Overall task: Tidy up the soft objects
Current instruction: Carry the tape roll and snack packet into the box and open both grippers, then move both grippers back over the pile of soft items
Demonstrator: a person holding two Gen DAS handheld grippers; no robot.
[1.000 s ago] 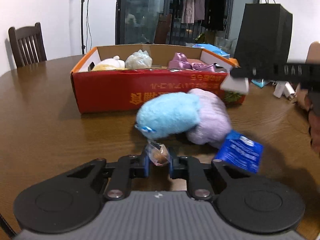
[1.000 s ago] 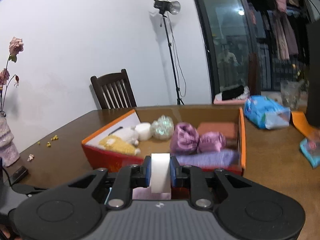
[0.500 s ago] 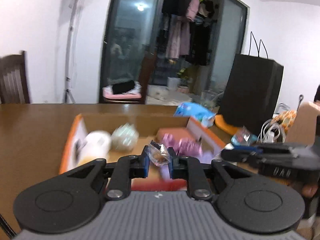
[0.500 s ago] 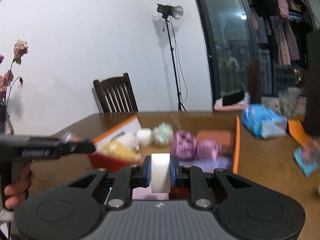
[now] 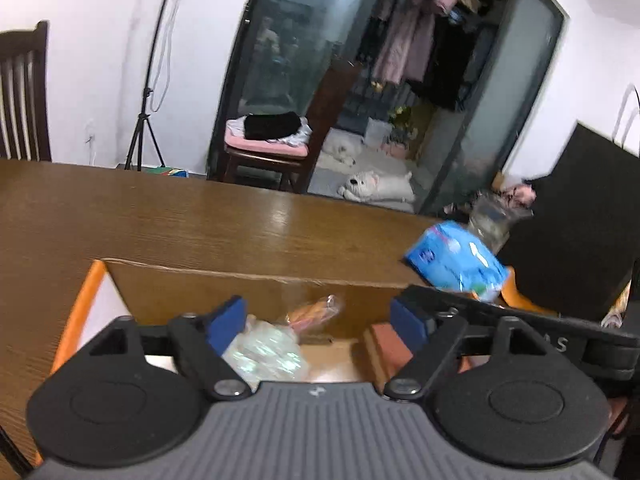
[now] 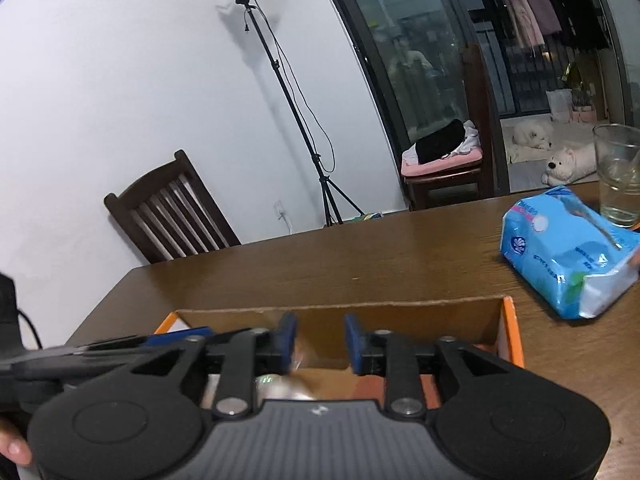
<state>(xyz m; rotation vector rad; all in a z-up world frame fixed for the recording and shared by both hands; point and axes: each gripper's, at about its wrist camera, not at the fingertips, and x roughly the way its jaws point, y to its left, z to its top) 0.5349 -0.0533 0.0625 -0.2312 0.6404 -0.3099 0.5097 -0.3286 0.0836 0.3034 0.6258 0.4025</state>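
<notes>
The letters "AS" are showing in pale print on the black arm of the right tongs (image 5: 560,344); print on the blue tissue pack (image 6: 568,256) is staying too small to read.

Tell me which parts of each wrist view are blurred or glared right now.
Left wrist: the tissue pack and the wrapped snack in the box are motion-smeared; glare streaks the table. Right wrist: pack and glass are sharp; the other gripper smears at left.
</notes>
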